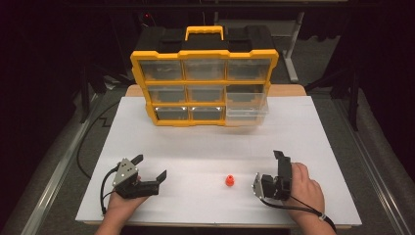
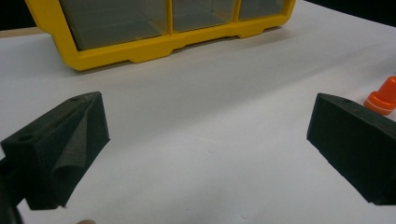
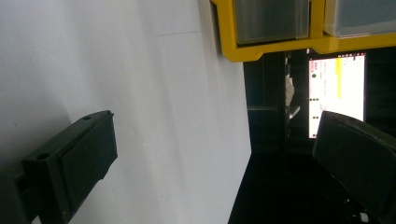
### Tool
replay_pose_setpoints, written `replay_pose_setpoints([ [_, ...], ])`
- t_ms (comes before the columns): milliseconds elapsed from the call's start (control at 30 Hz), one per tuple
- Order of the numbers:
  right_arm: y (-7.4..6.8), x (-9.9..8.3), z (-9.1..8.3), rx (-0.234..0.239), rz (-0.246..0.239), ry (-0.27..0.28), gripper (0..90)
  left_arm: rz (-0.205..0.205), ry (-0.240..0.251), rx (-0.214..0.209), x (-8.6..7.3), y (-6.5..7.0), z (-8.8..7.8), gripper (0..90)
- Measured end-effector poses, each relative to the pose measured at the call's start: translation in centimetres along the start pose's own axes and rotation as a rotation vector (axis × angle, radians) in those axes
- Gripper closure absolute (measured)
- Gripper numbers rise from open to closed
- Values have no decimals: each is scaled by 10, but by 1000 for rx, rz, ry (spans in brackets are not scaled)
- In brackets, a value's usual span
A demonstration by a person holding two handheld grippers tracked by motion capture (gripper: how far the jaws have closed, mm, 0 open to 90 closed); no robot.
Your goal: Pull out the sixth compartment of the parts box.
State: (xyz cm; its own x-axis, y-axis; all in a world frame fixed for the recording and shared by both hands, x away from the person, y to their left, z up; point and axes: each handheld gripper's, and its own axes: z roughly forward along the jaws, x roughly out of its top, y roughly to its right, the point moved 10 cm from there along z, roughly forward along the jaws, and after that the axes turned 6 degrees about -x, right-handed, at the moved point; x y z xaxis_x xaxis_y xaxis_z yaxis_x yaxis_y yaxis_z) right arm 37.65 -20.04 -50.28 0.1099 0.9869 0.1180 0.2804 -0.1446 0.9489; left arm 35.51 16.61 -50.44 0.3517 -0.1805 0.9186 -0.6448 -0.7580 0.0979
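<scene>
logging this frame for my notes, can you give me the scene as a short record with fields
surface: white table
storage: yellow organizer with clear drawers, upright at the far side of the table
drawer state: bottom right drawer pulled partly out; the others look pushed in
small item: orange cone-shaped piece upright on the table, between the two claws, nearer the right one
left claw: open, nothing between the jaws, held low over the table
right claw: open, nothing between the jaws, turned on its side
contact: neither claw touches the orange piece

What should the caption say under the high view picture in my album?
Two open tools, left tool and right tool, rest on a white table beside a small orange piece.
</scene>
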Motion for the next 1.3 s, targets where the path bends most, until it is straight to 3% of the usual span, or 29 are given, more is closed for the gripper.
replay_pose_setpoints([
  [200, 3, -2, 2, 18, 105, 7, 0, -13, 2, 2, 0, -1, 0, 2],
  [233, 1, -6, 2, 47, 141, -17, 0, -17, -5, 0, -1, -1, 0, 2],
  [300, 2, -7, 3, 67, 187, -13, 0, -18, -6, 0, -1, -1, 1, 2],
  [333, 2, -7, 3, 67, 187, -13, 0, -20, -5, -1, -1, -1, 1, 2],
  [367, 1, -10, 4, 86, 265, -20, 0, -19, -10, 0, -1, -1, 1, 2],
  [400, 1, -10, 4, 86, 265, -20, 0, -19, -10, 0, -1, -1, 1, 2],
  [467, 2, -14, 4, 109, 330, -25, 0, -23, -12, 0, -2, -1, 1, 2],
  [533, 1, -15, 4, 122, 350, -24, 0, -25, -14, 2, -2, -2, 2, 2],
  [567, -1, -18, 5, 152, 417, -29, 0, -28, -18, 5, -2, -3, 2, 2],
  [700, -3, -20, 7, 176, 485, -34, 0, -34, -21, 11, -3, -4, 2, 2],
  [733, -4, -22, 8, 198, 545, -35, 0, -37, -27, 12, -3, -5, 2, 2],
  [800, -4, -22, 8, 203, 565, -33, 0, -38, -28, 12, -3, -5, 3, 2],
  [833, -7, -24, 8, 235, 639, -45, 0, -40, -32, 12, -4, -6, 3, 3],
  [900, -7, -25, 8, 247, 677, -42, 0, -42, -33, 11, -4, -6, 3, 2],
  [1233, -10, -25, 0, 349, 976, 24, 0, -46, -44, 0, -5, -6, 2, 3],
  [1267, -10, -25, 0, 349, 976, 24, 0, -46, -44, 0, -5, -6, 2, 3],
  [1300, -11, -24, -2, 371, 1042, 43, 0, -45, -49, 0, -6, -6, 2, 2],
])
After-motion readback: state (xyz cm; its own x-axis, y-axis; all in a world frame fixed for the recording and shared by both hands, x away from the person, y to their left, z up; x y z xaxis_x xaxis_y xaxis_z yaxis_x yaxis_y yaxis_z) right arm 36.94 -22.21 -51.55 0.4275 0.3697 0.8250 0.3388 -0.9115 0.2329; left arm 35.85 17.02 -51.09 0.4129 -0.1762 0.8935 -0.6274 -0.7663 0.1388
